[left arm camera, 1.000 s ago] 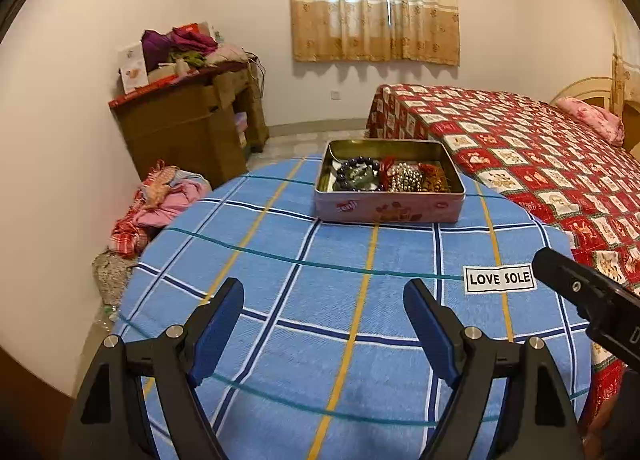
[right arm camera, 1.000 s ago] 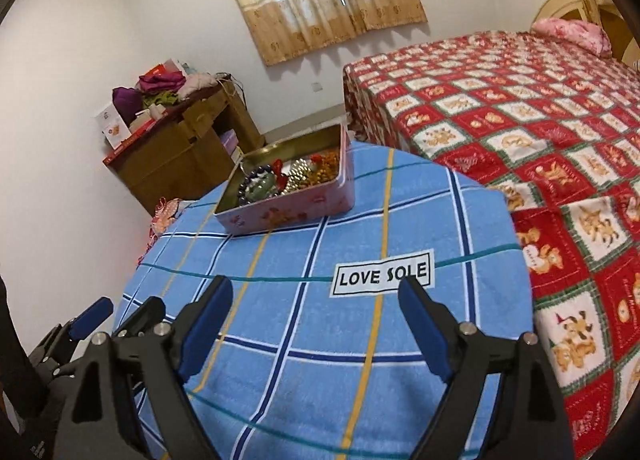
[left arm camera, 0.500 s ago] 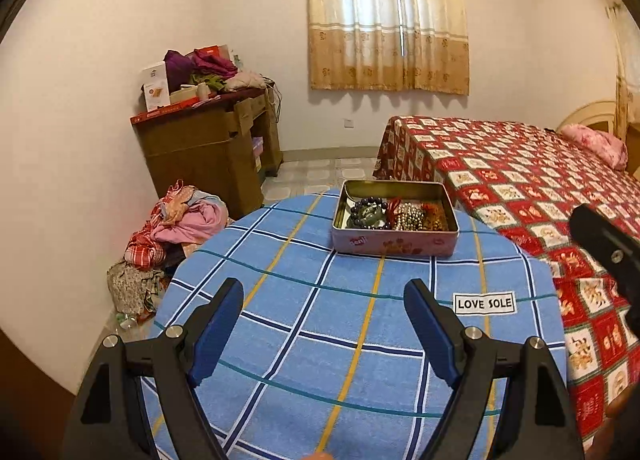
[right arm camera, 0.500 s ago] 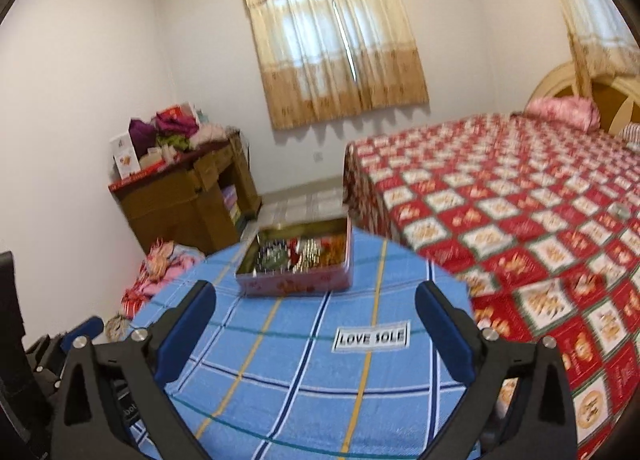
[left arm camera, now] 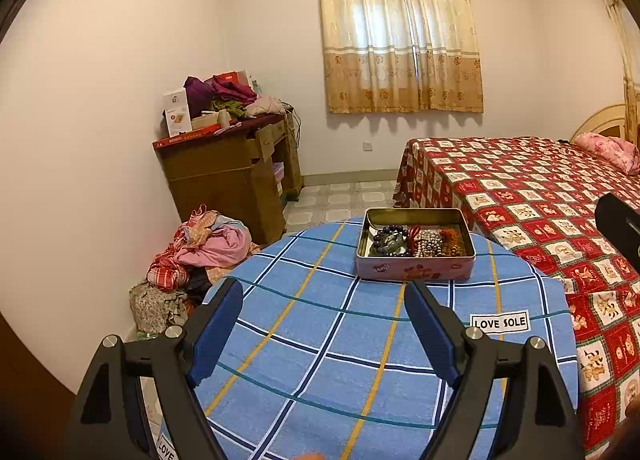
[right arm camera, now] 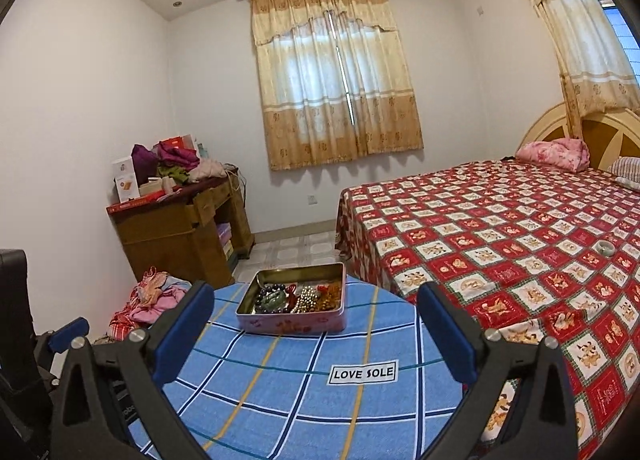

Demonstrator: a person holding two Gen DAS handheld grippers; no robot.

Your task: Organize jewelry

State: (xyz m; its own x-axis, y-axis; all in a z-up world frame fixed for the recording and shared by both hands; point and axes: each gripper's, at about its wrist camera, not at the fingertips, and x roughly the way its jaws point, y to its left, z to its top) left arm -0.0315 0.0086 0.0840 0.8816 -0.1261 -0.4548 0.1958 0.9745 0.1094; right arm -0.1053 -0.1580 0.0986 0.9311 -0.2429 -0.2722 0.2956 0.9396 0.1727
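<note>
Left wrist: left gripper (left arm camera: pixel 323 334) up off the counter (left arm camera: pixel 304 340), jaws spread wide, nothing between them. Pink tin (left arm camera: pixel 415 250) sits at the far side of the blue plaid cloth, lid off, beaded jewelry (left arm camera: pixel 416 242) piled inside: dark beads on the left, silver in the middle, amber-brown on the right. "LOVE SOLE" label (left arm camera: pixel 499 322) on the cloth, near right of the tin. Black part of the other gripper pokes in at the right edge.

Right wrist: right gripper (right arm camera: pixel 315 330) also clear of the counter (right arm camera: pixel 280 392), jaws spread, empty. Tin (right arm camera: pixel 295 299) is ahead, between the fingertips in view, not touched. Bed (right arm camera: pixel 500 227) just right of the counter; a small pale ring-like item (right arm camera: pixel 604 247) lies on its cover, too small to identify.
</note>
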